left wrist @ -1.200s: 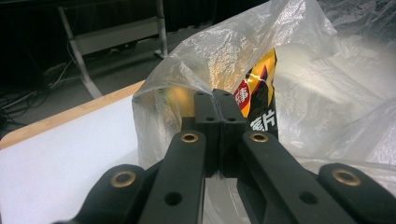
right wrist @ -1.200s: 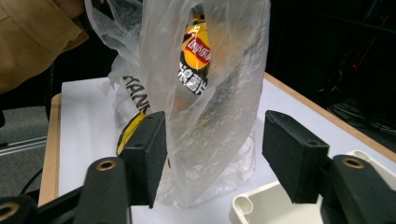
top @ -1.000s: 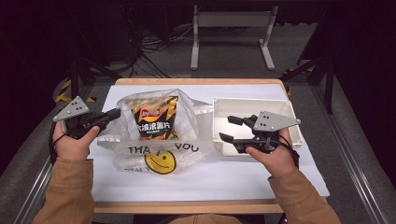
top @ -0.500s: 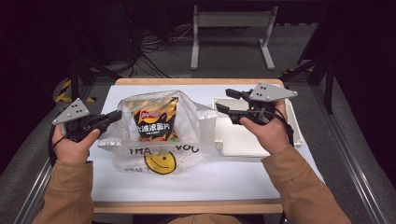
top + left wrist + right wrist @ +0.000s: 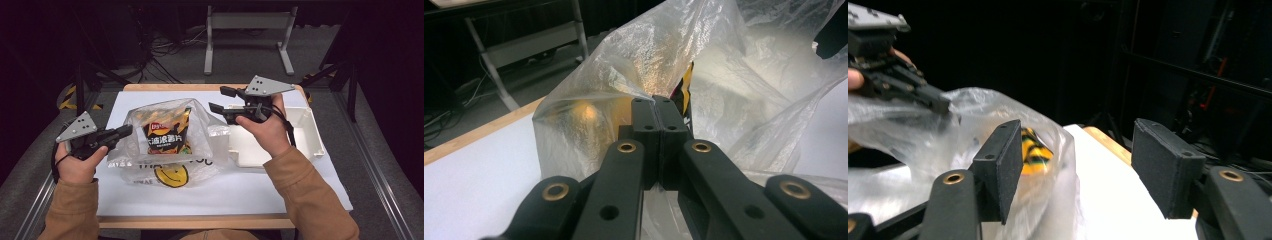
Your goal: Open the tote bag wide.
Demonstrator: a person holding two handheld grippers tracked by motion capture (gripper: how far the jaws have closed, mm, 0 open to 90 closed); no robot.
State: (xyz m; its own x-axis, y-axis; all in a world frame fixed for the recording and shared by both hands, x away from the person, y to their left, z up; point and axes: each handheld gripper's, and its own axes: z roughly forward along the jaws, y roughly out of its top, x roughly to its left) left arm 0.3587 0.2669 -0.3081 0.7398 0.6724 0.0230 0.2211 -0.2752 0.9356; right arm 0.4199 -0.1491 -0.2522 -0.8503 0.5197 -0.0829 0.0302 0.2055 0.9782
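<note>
Left forearm: comes in from the bottom left of the high view, in a tan sleeve, angled up and slightly outward.
Left hand [image 5: 75, 162]: wrapped around its gripper's handle, low at the left.
Left gripper [image 5: 125, 132]: points to the right, about level; jaws pressed together on a thin fold of clear film.
Right forearm: rises from the bottom right, slanting inward.
Right hand [image 5: 265, 131]: held higher and farther forward than the left.
Right gripper [image 5: 216, 100]: points left; jaws apart, having just been opening, nothing between them.
</note>
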